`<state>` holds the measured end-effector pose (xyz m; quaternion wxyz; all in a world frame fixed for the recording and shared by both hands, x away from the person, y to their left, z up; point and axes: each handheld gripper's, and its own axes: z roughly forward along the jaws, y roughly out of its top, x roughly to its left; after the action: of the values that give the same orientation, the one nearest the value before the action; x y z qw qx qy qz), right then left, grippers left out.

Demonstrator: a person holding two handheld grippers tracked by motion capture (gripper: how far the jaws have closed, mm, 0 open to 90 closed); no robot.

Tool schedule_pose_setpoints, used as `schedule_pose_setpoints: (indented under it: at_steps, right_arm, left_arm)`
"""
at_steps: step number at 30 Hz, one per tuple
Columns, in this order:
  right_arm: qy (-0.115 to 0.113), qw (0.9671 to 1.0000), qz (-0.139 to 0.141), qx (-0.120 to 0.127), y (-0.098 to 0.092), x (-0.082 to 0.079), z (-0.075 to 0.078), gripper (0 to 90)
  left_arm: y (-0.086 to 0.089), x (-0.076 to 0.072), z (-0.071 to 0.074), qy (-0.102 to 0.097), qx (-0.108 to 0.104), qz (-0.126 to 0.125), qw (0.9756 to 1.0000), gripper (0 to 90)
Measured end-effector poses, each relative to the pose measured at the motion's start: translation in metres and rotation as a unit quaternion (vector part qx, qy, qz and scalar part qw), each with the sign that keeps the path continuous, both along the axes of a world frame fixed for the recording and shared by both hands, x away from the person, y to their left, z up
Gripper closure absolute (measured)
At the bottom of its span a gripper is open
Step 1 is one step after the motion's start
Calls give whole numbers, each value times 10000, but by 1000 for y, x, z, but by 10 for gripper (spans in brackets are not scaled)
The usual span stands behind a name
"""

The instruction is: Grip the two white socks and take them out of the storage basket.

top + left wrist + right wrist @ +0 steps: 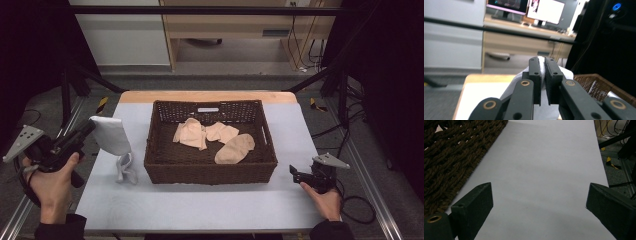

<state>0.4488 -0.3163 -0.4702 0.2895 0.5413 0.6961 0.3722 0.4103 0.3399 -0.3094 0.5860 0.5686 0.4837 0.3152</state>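
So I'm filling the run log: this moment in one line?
left gripper: shut on white sock | right gripper: open, idle | basket: three socks

White sock [111,134] – plain, no pattern, pinched in black left gripper [86,131] with brass-coloured rivets. Dark brown woven basket [210,169], weave in tight braided rows. Inside, pale peach socks [235,148], unpatterned. Light grey-white table cover [200,205], plain – pale wood edge at far side. Black right gripper [295,173], grey plate on top. Black sleeves.
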Motion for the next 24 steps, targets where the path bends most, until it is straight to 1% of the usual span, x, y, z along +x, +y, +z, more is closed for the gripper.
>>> schedule_pose_setpoints:
  at_steps: [1, 2, 4, 7, 8, 9, 12, 13, 14, 15, 16, 17, 18, 20, 21, 22, 23, 24]
  right_arm:
    - [5, 10000, 2, -7, 0, 0, 0, 74]
    - [22, 10000, 6, -10, 0, 0, 0, 74]
    - [1, 10000, 5, -6, 0, 0, 0, 74]
    - [6, 10000, 6, -6, 0, 0, 0, 75]
    - [6, 10000, 6, -7, 0, 0, 0, 74]
    - [12, 10000, 9, -2, 0, 0, 0, 75]
    - [13, 10000, 23, -10, 1, 0, 0, 75]
    - [24, 10000, 26, -12, 1, 0, 0, 75]
    - [32, 10000, 28, -8, 1, 0, 0, 75]
    - [34, 10000, 29, -3, 1, 0, 0, 75]
    - [41, 10000, 24, -9, 1, 0, 0, 76]
    - [53, 10000, 32, -22, 1, 0, 0, 76]
    - [61, 10000, 34, -39, 1, 0, -1, 76]
    - [60, 10000, 36, -40, 1, 0, -1, 76]
    - [61, 10000, 34, -40, 1, 0, -1, 76]
    - [66, 10000, 33, -40, 1, 0, -1, 75]
    - [68, 10000, 34, -42, 1, 0, -1, 75]
    - [66, 10000, 40, -42, 1, 0, -1, 75]
  left_arm:
    - [1, 2, -7, 110, 41, 29, 9999, 842]
    - [2, 2, -11, 167, 58, 50, 9998, 842]
    - [3, 6, -25, 358, 143, 72, 9992, 842]
    - [1, 16, -51, 742, 235, 69, 9969, 841]
    - [0, 20, -59, 945, 336, 50, 9949, 840]
    - [-1, 24, -66, 1078, 421, 76, 9932, 839]
    - [-5, 34, -88, 1436, 513, 58, 9883, 836]
    - [-7, 37, -96, 1537, 603, 64, 9863, 834]
    - [-9, 40, -103, 1641, 711, 72, 9839, 831]
    - [-12, 43, -111, 1767, 817, 75, 9808, 829]
    - [-13, 44, -116, 1826, 888, 77, 9791, 827]
    - [-16, 46, -122, 1935, 992, 62, 9761, 826]
    - [-17, 47, -126, 1993, 1050, 58, 9743, 824]
    - [-20, 48, -131, 2038, 1143, 49, 9723, 814]
    - [-21, 49, -132, 2032, 1192, 64, 9718, 802]
    - [-21, 49, -133, 2022, 1205, 95, 9719, 775]
    - [-21, 49, -133, 1982, 1194, 143, 9728, 726]
    - [-21, 48, -134, 1909, 1113, 163, 9752, 646]
